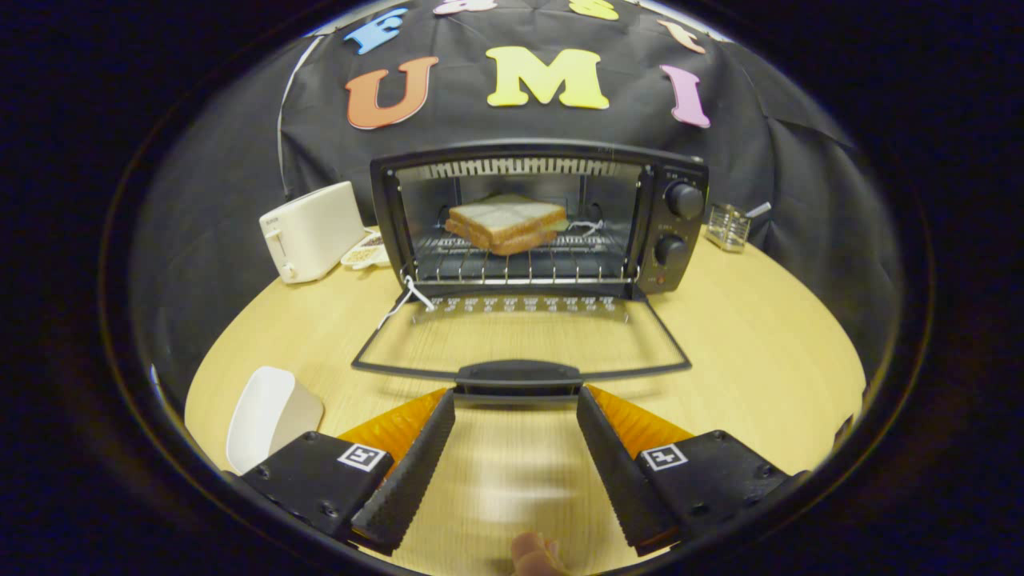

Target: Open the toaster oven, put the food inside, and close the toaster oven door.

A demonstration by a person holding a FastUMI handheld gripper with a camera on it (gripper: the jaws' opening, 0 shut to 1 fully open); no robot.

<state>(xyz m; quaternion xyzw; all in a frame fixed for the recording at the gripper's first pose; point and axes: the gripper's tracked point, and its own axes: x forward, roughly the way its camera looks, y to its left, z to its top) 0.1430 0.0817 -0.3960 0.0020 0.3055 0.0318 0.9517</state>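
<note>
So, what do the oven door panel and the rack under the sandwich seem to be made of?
The toaster oven door panel looks like clear glass in a dark frame: the table's wood grain shows through it. The rack under the sandwich seems bare shiny metal wire, thin parallel bars.

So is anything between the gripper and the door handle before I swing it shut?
Nothing visible: the hand-held gripper is open, its fingers flanking the handle of the lowered door. The sandwich sits on the rack inside.

sandwich (506, 224) inside open toaster oven (538, 220)
</note>
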